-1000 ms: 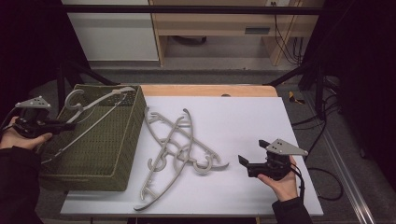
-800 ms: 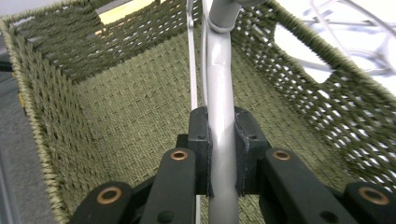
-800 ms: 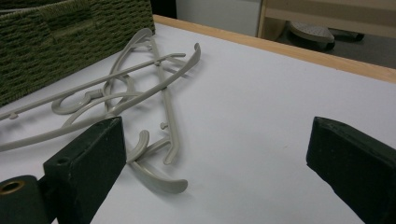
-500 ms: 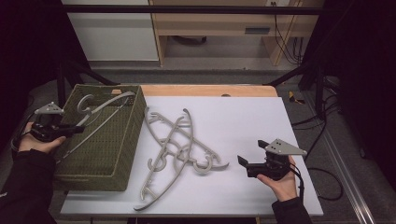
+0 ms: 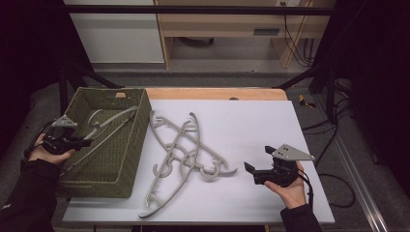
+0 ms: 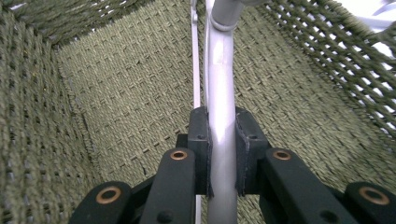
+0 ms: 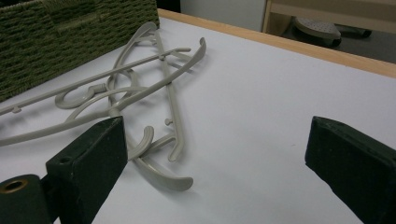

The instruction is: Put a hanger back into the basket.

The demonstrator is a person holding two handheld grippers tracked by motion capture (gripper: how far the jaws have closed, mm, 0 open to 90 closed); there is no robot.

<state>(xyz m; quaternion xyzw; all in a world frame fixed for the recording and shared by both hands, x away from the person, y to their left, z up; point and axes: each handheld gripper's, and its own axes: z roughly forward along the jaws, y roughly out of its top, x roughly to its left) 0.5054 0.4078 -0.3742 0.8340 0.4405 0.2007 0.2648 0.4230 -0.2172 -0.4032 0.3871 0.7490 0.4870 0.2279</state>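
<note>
The left gripper (image 5: 82,142) clamps the bar of a grey hanger (image 6: 221,93) inside the green woven basket (image 5: 125,159), the hanger stretching straight ahead of its jaws. The right gripper (image 5: 251,169) hovers spread wide, a pile of hangers (image 7: 140,93) lying just ahead to its left.

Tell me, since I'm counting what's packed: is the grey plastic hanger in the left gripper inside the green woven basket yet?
Inside: grey plastic hanger, basket walls around it.
</note>
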